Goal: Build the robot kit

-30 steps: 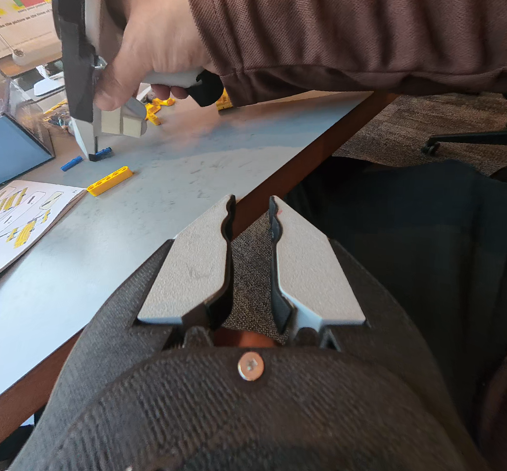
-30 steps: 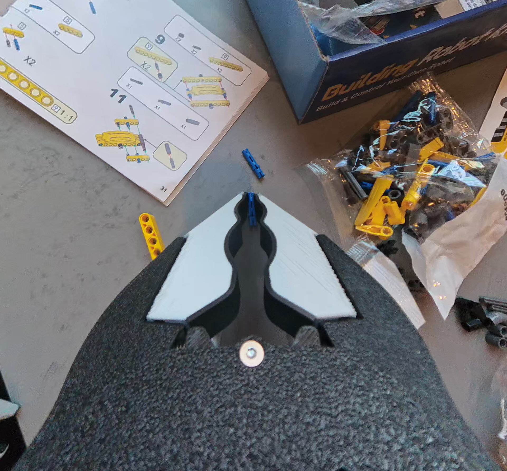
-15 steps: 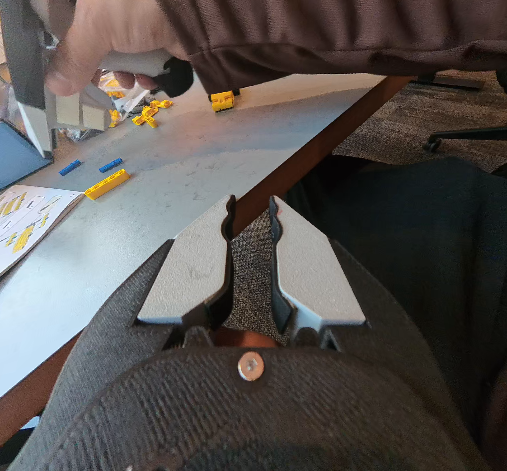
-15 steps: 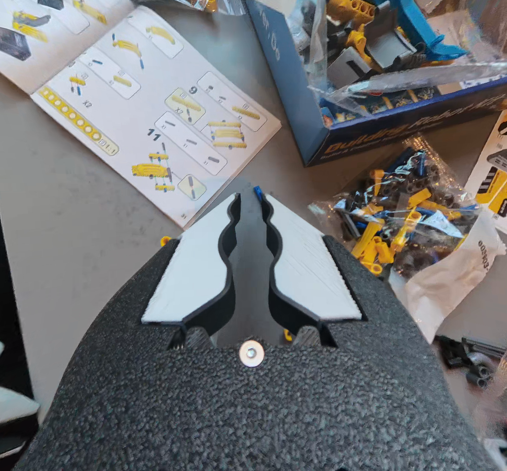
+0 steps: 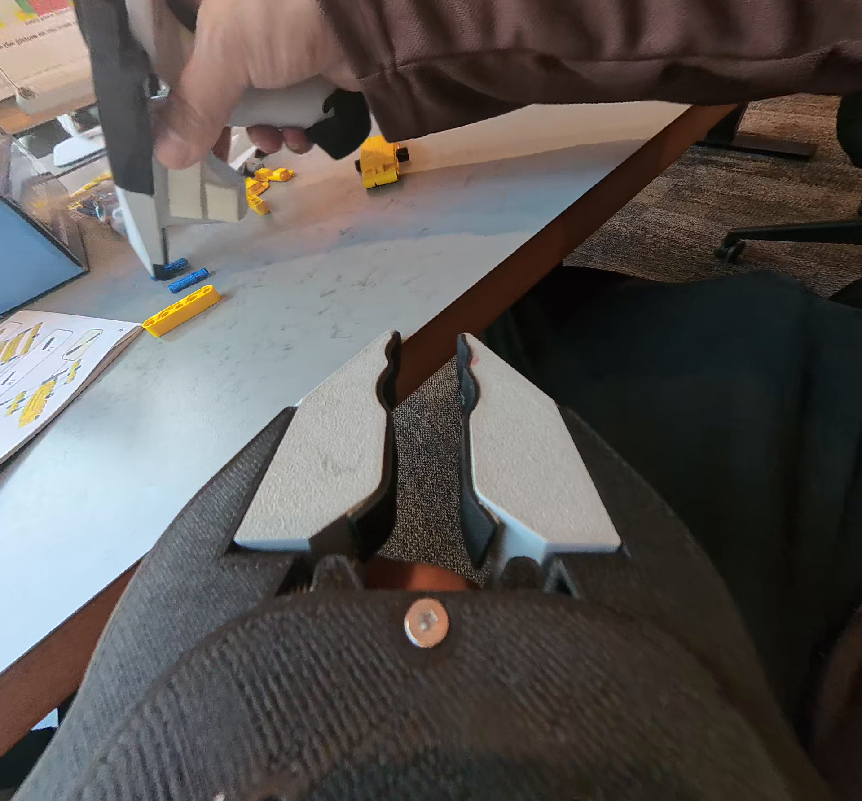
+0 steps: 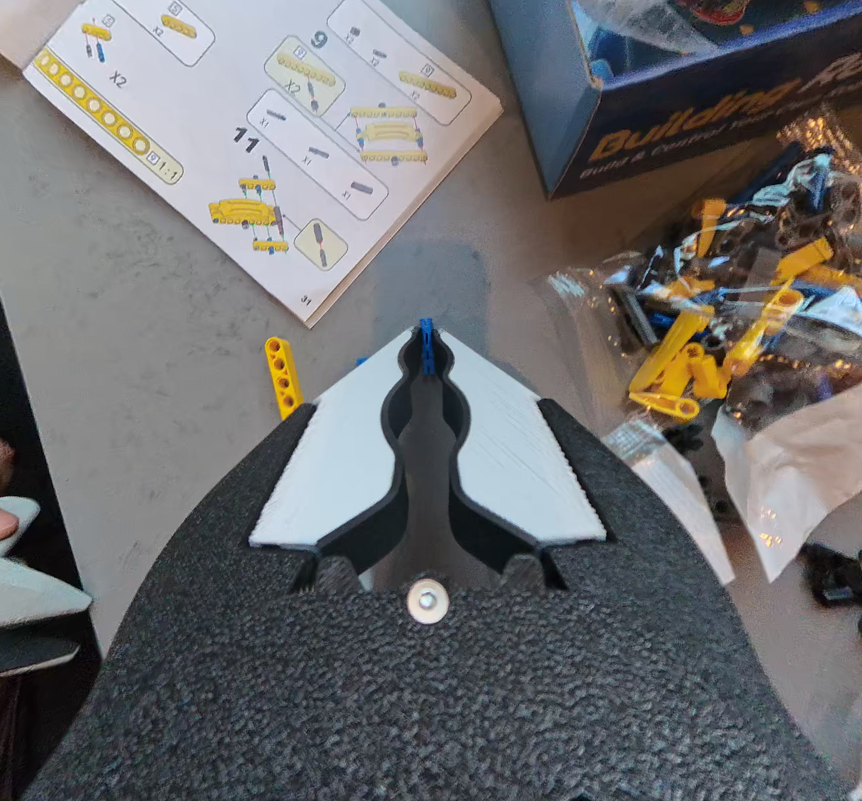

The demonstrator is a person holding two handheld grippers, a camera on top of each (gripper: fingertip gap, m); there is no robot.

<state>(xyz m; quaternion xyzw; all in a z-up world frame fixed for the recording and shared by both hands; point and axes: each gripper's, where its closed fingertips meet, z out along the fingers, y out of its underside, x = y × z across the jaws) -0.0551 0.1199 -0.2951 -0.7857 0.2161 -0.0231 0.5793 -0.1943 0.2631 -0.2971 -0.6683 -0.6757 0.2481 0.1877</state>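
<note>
The right claw point(image 6: 427, 335) is clenched on a blue pin point(image 6: 427, 346), which sits upright in the frame between its fingertips, just above the centre of the right wrist view. A second blue pin point(image 6: 361, 361) peeks out at the left edge of the left finger. A yellow beam point(image 6: 282, 375) lies on the grey desk point(image 6: 116, 359) just left of the claw, partly hidden under its black housing. An open booklet point(image 6: 261, 102) fills the upper left of that frame, its corner near the claw tips. A blue box point(image 6: 653, 93) sits at the upper right, holding clear plastic wrapping, and below it at the right lies a clear bag point(image 6: 727, 321) of yellow, blue and black parts. In the left wrist view the left claw point(image 5: 427, 349) is released and grasps nothing; its fingers stand apart over the brown desk edge point(image 5: 536, 261), with grey carpet seen between them and dark cloth to the right. In that view's upper left, a hand point(image 5: 252, 46) in a brown sleeve point(image 5: 583, 9) holds the right claw tip-down on the desk, beside a free blue pin point(image 5: 189, 279) and the beam point(image 5: 182, 311). More yellow parts point(image 5: 263, 182) and a yellow block point(image 5: 380, 168) lie farther back under the sleeve. The booklet point(image 5: 56, 368) shows at the left edge.
</note>
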